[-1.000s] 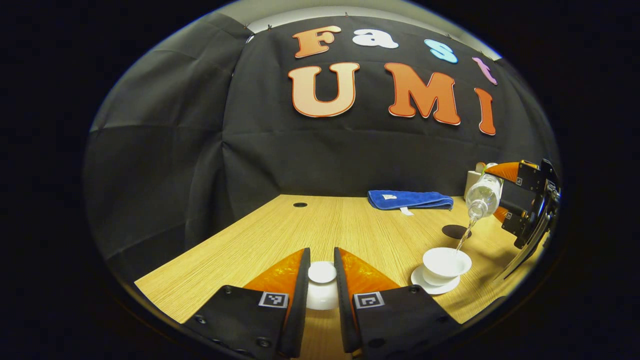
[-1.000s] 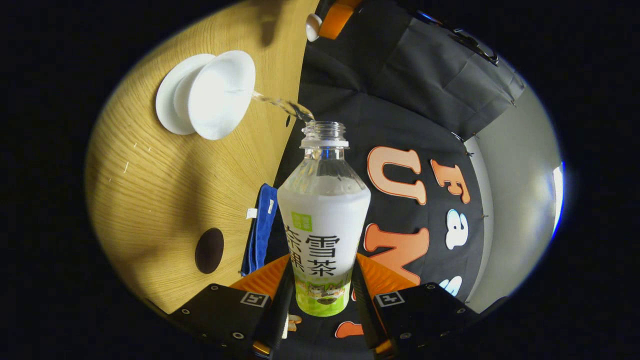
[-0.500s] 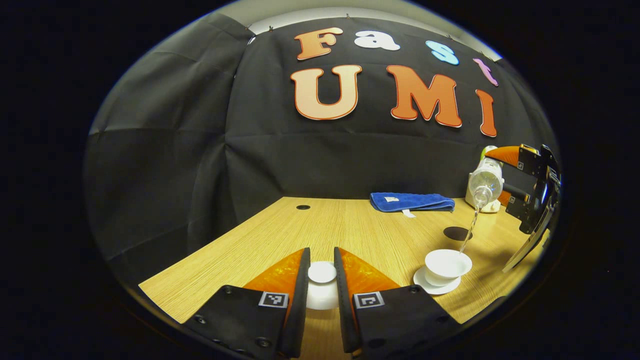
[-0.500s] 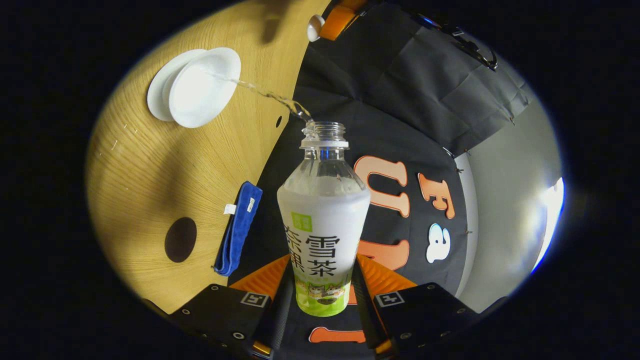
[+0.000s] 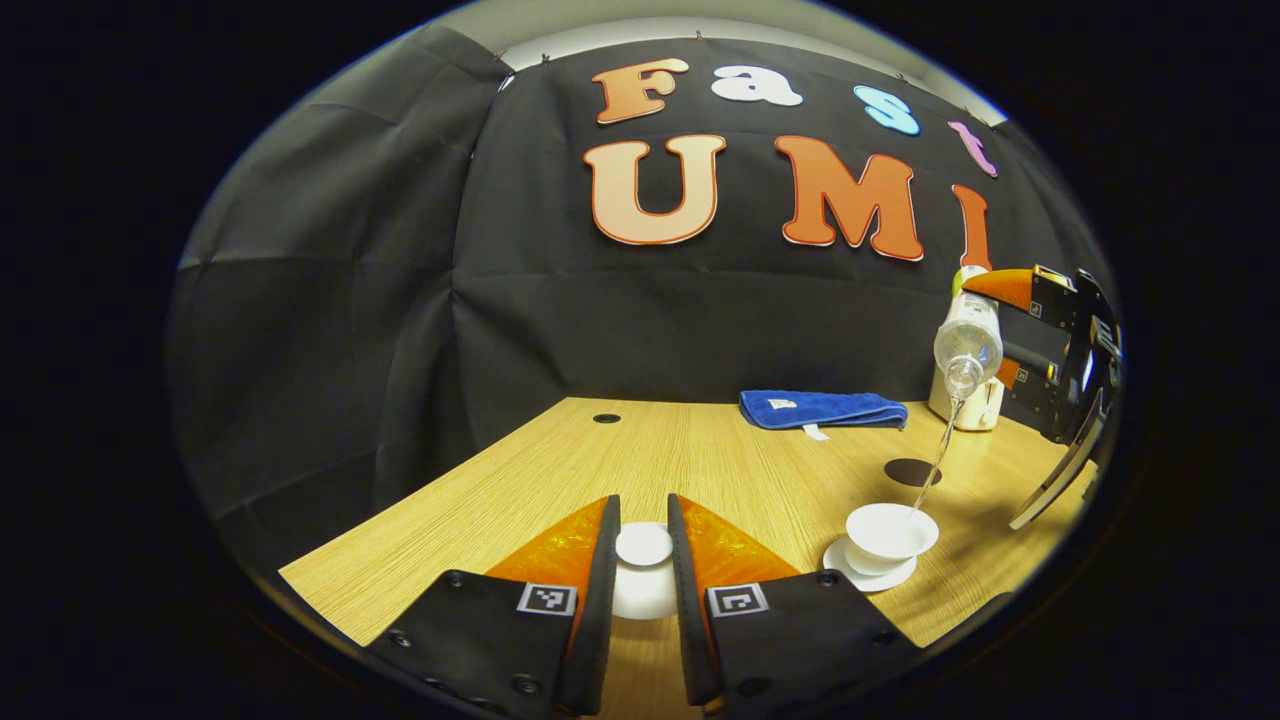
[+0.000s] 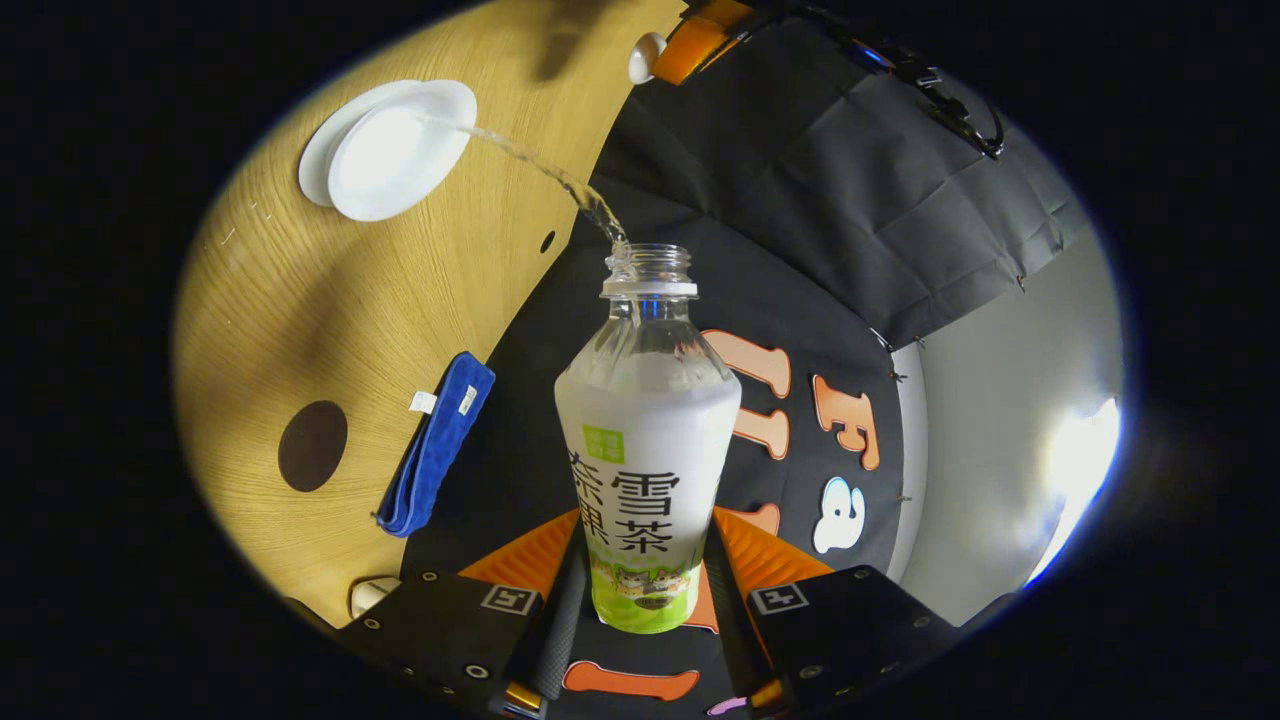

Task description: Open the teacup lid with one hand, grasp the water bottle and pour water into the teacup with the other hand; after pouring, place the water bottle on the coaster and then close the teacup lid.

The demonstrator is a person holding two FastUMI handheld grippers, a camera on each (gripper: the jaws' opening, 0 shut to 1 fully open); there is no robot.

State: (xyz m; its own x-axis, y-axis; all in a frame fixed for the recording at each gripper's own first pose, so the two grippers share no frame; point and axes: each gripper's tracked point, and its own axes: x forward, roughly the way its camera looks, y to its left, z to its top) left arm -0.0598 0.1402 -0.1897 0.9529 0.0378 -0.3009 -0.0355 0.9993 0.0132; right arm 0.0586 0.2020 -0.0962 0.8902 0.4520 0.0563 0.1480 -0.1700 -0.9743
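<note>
Water bottle (image 6: 647, 440) clamped in right claw (image 6: 645, 590), tilted, thin stream falling into open teacup (image 5: 889, 532) on its saucer (image 5: 868, 575), left claw (image 5: 643, 560) clamped on white teacup lid (image 5: 643, 545) above wooden worktop (image 5: 640, 460), dark coaster (image 5: 911, 471) beyond teacup, near blue cloth (image 5: 822, 408).

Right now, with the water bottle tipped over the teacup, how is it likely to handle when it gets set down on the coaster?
The water bottle looks like thin clear plastic, so it may flex under the right gripper. It is tall and narrow, so probably tippy on the coaster. With no cap on, a knock could spill what is left.
</note>
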